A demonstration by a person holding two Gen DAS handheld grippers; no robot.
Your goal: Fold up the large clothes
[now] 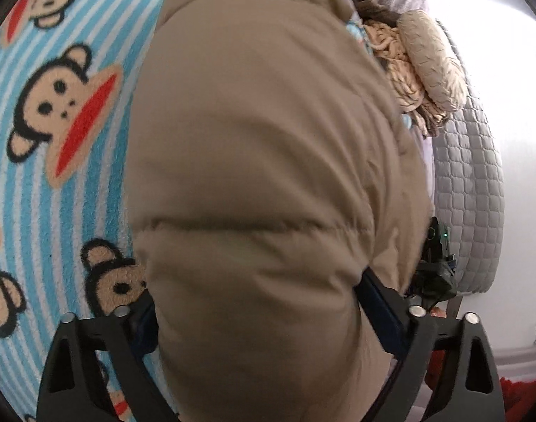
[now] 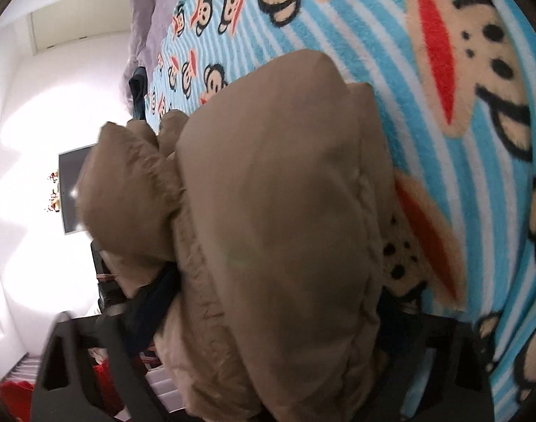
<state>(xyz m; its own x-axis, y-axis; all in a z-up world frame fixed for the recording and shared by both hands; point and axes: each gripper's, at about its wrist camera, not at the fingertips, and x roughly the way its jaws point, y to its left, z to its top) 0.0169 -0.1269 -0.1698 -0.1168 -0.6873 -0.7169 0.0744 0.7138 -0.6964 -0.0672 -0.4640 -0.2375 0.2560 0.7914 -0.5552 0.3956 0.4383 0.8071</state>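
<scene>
Left hand-held gripper [image 1: 257, 302]: jaws set wide, one finger on each side of a thick roll of the tan padded jacket [image 1: 260, 161]; the padding fills the whole gap and bulges past the dark pads [image 1: 380, 309], so it reads as a broad squeeze on the bulk, not a free spread.
Right hand-held gripper [image 2: 268, 302]: likewise straddling the jacket, jaws wide with puffed cloth packed between them; the right-side finger is mostly hidden by the fabric, so how firm the pinch is cannot be told.
Item: tan padded jacket, quilted, with a stitched seam [image 1: 253, 227] across the panel and a gathered cuff or hem [image 2: 151, 179] bunched at the left of the right wrist view.
Location: on the bed, lying over the monkey-print fleece blanket [image 1: 56, 183], near the edge by the grey quilted mattress [image 1: 475, 190]; a knitted throw [image 1: 398, 70] lies beyond it.
Handling, judged: light for its size, soft and springy; it will compress under the pads and puff back, so folds may not stay flat.
Surface feel, judged: smooth shell, likely slippery against the pads and against itself.
Where to hold, judged: at seams, hem or cuff, where layers are thinner and stitched, not on the fattest padding.
Risk, judged: a shallow pinch could slide off.
</scene>
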